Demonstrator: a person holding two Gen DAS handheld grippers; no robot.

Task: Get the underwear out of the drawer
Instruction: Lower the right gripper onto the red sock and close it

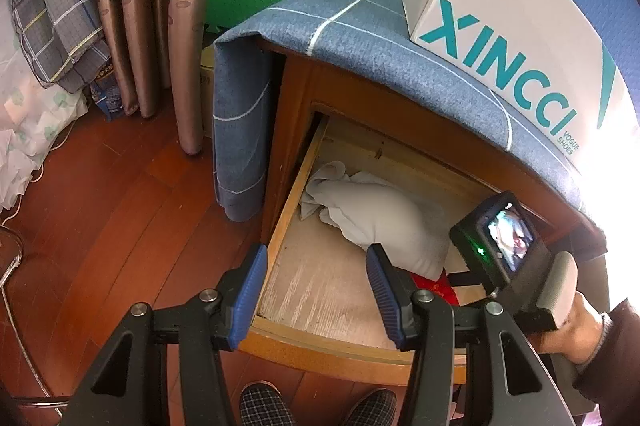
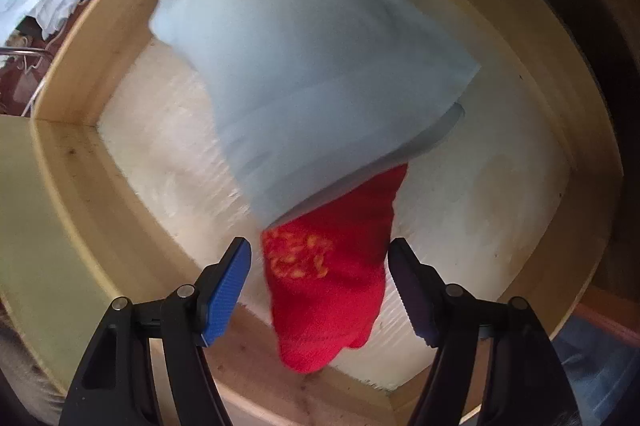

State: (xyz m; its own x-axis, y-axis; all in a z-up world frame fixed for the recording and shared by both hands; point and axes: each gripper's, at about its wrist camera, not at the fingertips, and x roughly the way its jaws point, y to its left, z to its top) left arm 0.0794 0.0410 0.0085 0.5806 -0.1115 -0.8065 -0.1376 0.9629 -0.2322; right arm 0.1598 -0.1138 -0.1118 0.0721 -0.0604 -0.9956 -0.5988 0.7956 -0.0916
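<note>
The right claw (image 2: 320,286) hangs inside the open drawer (image 2: 72,153), its blue-padded fingers spread wide apart and holding nothing. Between them, though not touched by either pad, lies a red cloth item (image 2: 328,278) with a yellow-orange pattern, blurred enough that its exact kind cannot be told. Its far end is tucked under a bulky pale blue-grey cloth bundle (image 2: 304,65), which fills the middle and back of the drawer. Both rest on the drawer's pale, worn bottom.

The left claw (image 1: 316,294) hovers above the drawer's front left corner, fingers also wide apart and empty. From this view the wooden drawer (image 1: 292,193) stands pulled out of a brown cabinet (image 1: 288,129), and the pale bundle (image 1: 380,218) lies toward the back with a sliver of the red item (image 1: 434,286) at its near edge. The right hand (image 1: 580,326) reaches in from the right, gripping its tool and angling it down into the drawer. A blue cloth (image 1: 352,37) covers the cabinet top, with a white shoe box (image 1: 512,17) on it.
</note>
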